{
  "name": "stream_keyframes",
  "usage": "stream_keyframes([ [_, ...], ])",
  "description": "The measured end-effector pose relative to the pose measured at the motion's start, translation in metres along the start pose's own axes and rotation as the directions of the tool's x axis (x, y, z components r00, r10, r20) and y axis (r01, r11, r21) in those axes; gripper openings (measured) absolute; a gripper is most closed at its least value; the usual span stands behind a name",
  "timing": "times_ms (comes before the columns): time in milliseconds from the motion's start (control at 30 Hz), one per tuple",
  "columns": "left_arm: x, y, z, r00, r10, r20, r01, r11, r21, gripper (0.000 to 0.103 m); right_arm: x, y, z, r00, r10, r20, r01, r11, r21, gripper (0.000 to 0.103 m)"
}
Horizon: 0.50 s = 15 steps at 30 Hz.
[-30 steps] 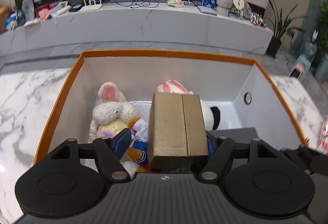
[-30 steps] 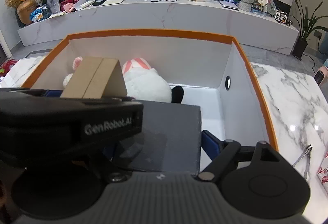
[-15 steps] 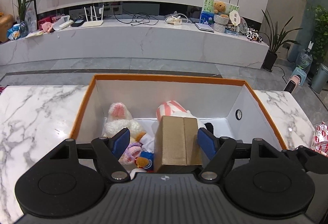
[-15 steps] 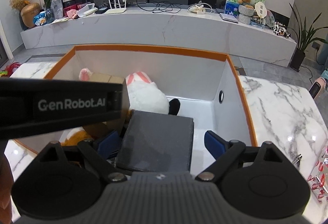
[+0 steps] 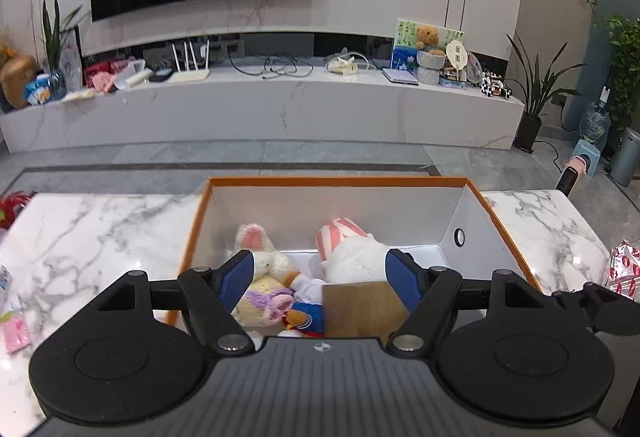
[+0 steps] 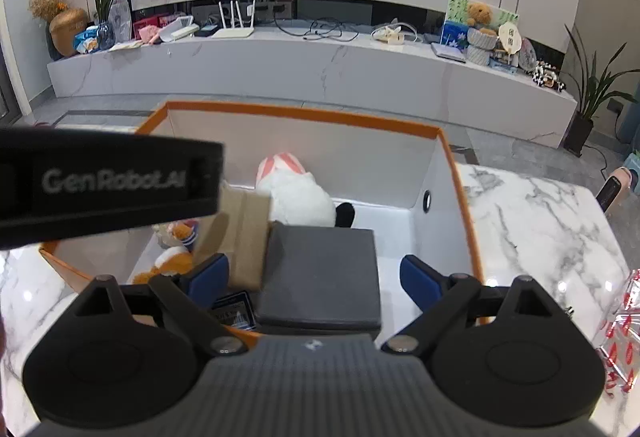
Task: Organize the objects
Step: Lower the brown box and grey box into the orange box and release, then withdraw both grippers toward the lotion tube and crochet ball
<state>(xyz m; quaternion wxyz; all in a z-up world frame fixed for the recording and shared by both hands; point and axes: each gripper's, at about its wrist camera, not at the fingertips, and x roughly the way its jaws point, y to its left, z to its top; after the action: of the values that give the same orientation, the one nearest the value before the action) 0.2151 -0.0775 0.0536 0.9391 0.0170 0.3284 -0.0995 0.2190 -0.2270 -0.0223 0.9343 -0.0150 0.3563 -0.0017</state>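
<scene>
Orange trim runs round the rim of the storage box (image 5: 340,181), and I'll place everything against that box. A second ago my left gripper (image 5: 322,279) was clamped on the cardboard box (image 5: 360,307) low inside it, and my right gripper (image 6: 316,277) was down over the dark grey box (image 6: 320,273). Now both have lifted back above the near rim, each with its blue pads spread wide and nothing between them. So I judge both items delivered and this placement finished; what is left of the tidying is whatever sits outside the box.

The cardboard box is plain brown with a seam down its top. It rests tilted inside the box near the front wall, leaning against the left side of the dark grey box. That one is flat, matte and square-cornered, lying level on the white floor just right of it. Behind them, toward the far wall, are the white plush with pink-striped ears (image 5: 352,249) and, to its left, the cream bunny plush (image 5: 260,253). A small dark packet (image 6: 236,311) lies at the near wall, in front of the cardboard box.

Outside the right wall, on the marble table (image 5: 100,233), a red-and-white wrapped packet (image 5: 622,269) lies well apart from the box, a likely next candidate.
</scene>
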Motion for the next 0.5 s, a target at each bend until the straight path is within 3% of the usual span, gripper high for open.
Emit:
stream_keyframes([
  [500, -0.05, -0.006, -0.014, 0.999, 0.032, 0.024, -0.033, 0.999, 0.039, 0.085, -0.051, 0.014, -0.014, 0.999, -0.006, 0.037, 0.007, 1.0, -0.028, 0.094],
])
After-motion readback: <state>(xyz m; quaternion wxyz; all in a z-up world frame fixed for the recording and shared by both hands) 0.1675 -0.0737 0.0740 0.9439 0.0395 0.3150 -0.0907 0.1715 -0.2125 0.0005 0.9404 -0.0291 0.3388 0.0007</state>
